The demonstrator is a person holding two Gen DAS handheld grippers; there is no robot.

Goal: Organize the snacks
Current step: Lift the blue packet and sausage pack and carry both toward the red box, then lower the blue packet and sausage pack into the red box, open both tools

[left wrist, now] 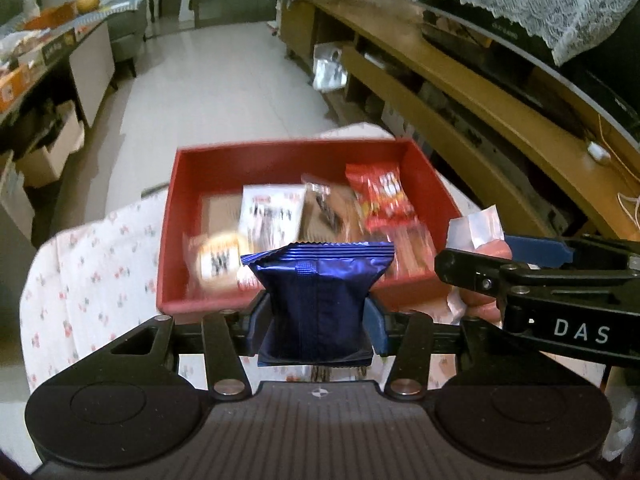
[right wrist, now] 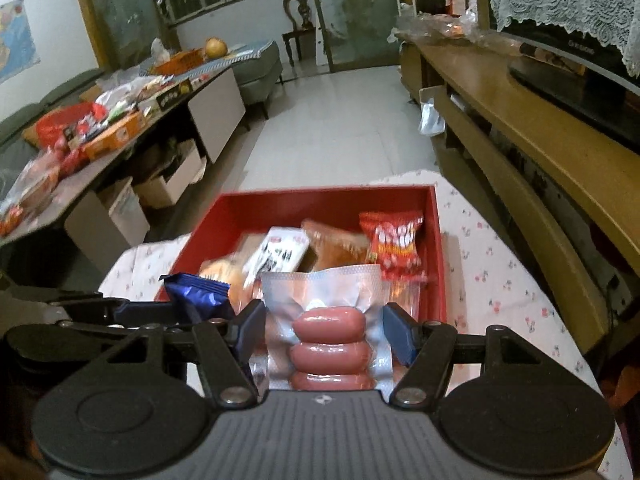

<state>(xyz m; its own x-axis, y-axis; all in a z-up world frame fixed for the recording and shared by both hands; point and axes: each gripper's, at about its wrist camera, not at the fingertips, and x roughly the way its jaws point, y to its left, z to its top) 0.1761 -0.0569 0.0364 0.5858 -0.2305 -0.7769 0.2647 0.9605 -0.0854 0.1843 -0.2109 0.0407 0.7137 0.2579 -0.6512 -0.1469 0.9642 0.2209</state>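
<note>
Red box [left wrist: 288, 152] ahead — blue packet [left wrist: 318, 304] gripped

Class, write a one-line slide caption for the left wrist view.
Left tool grips a blue foil snack packet before a red tray of assorted snacks.

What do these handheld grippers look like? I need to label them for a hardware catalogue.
Both match: the left gripper and right gripper have black linkage arms, blue finger pads, silver pivot pins, round black discs and a ribbed grey body. The right one shows white "DAS" lettering.
</note>
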